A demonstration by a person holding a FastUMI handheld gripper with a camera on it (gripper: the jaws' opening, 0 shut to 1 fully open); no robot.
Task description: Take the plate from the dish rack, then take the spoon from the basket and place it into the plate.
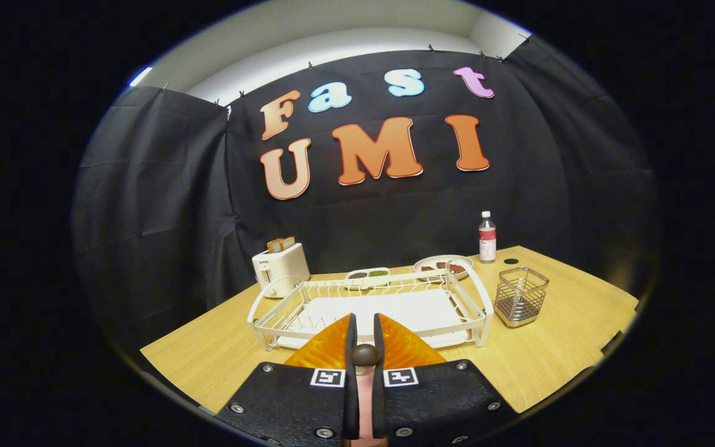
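Observation:
My gripper (364, 329) is shut on a spoon (364, 356), whose dark rounded end and pinkish stem show in the narrow slot between the fingers. Right beneath the fingers an orange ribbed plate (402, 351) lies on the wooden table (208, 354), just in front of the white wire dish rack (457, 292). The fingers hide the middle of the plate. No dishes stand in the rack. The metal wire basket (521, 297) stands to the right of the rack and looks empty.
Behind the rack's left end stands a white toaster (280, 267) with bread in it. Behind the rack are a small two-part dish (367, 275) and a plate of food (443, 266). A bottle (487, 237) stands at the back right.

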